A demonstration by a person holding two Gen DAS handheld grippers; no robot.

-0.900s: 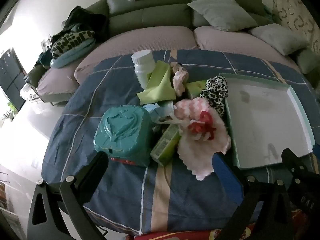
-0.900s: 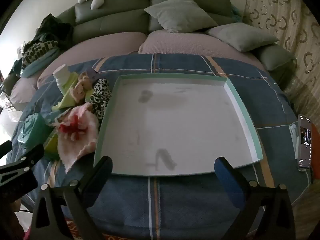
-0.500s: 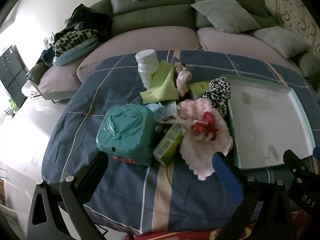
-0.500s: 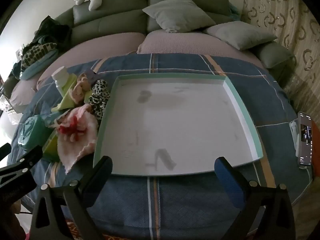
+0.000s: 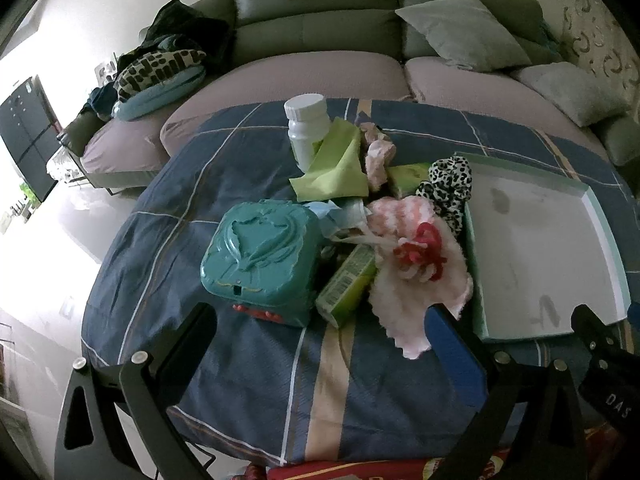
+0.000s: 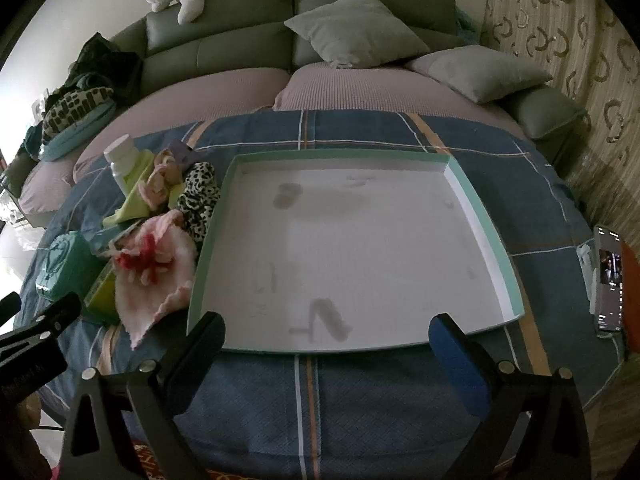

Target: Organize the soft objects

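A: Where do the soft things sit?

B: In a heap on the plaid-covered counter (image 5: 248, 380), just left of the shallow tray (image 6: 496, 248), which holds nothing. Nearest is the pink fluffy cloth (image 5: 420, 280) with a red knot on top; its right edge touches the tray's left wall. Farther back lie a leopard-print piece (image 5: 448, 188), a lime cloth (image 5: 336, 164) and a pale pink bundle (image 5: 378, 156).

A: And the hard items?

B: Mixed in: a teal box (image 5: 260, 264), a green carton (image 5: 348, 280) partly under the pink cloth, and a white bottle (image 5: 306, 128) at the far side.

A: The grippers?

B: The left gripper (image 5: 320, 344) hovers at the near edge, jaws spread as wide as they go, nothing between them. The right gripper (image 6: 328, 344) hangs over the tray's near rim, equally wide and empty.

A: How would the pink cloth handle?

B: Light, limp and likely to drape, I'd judge. A pinch at the thick middle near the red knot should hold better than the thin frilled edge, and lifting it may nudge the carton.
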